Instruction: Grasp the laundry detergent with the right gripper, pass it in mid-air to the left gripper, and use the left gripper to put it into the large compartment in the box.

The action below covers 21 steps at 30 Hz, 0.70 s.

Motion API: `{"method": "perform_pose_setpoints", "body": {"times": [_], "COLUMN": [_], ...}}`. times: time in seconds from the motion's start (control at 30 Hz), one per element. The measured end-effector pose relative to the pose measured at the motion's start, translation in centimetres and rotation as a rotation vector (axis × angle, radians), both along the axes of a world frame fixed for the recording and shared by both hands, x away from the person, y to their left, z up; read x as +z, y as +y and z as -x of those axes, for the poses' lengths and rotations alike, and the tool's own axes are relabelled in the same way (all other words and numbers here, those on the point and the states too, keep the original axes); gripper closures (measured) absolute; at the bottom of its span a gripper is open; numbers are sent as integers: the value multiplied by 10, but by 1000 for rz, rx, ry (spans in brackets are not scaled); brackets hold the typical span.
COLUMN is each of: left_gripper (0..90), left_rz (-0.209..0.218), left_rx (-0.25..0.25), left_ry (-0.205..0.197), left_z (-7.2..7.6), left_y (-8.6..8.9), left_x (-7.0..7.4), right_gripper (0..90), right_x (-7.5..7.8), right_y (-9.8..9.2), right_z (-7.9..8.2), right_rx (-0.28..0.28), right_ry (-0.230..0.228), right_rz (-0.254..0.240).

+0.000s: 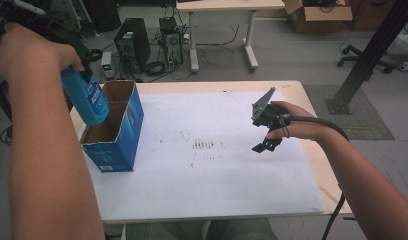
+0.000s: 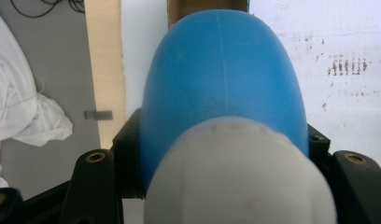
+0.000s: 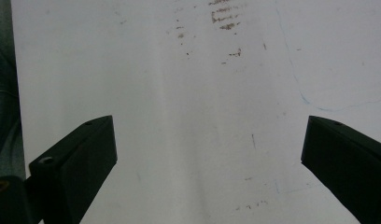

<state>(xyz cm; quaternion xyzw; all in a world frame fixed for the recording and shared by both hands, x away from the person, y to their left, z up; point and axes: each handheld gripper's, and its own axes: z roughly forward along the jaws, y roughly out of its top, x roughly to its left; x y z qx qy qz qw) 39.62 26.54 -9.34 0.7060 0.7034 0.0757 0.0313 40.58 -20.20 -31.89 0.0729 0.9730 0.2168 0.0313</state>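
One smooth blue plastic bottle point(image 2: 223, 79), rounded body, white cap point(image 2: 240, 172) nearest lens, pinched between left gripper point(image 1: 74, 62) jaws. Bottle hangs base-down over one open blue cardboard box point(image 1: 117, 131), brown inside, at table's point(image 1: 292, 87) left edge. Right gripper point(image 3: 209, 158) jaws spread wide, empty, above scuffed white sheet point(image 3: 146, 93).

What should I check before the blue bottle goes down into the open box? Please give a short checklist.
1. Left gripper is shut on the blue bottle: ok.
2. Bottle is above the open box: ok.
3. Near compartment of the box is free of objects: ok; far compartment: cannot tell.
4. Right gripper is open and away from the box: ok.
5. Bottle cap is closed tight: cannot tell.
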Motion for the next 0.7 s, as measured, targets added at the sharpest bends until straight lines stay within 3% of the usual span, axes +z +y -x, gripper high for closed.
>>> {"method": "perform_pose_setpoints", "body": {"times": [0.3,0.53,0.7], "left_gripper": [387,387,387], "left_rz": [3,27,19], "left_rx": [-7,-4,-12], "left_ry": [5,17,30], "left_z": [-4,-9,-11], "left_y": [4,11,12], "left_x": [-14,-36,-45], "right_gripper": [33,34,34], "right_x": [0,-1,-2], "right_y": [0,2,3], "right_z": [-1,0,0], "right_rx": [-2,2,-5], "right_ry": [3,3,1], "right_rz": [-4,-2,-1]}}
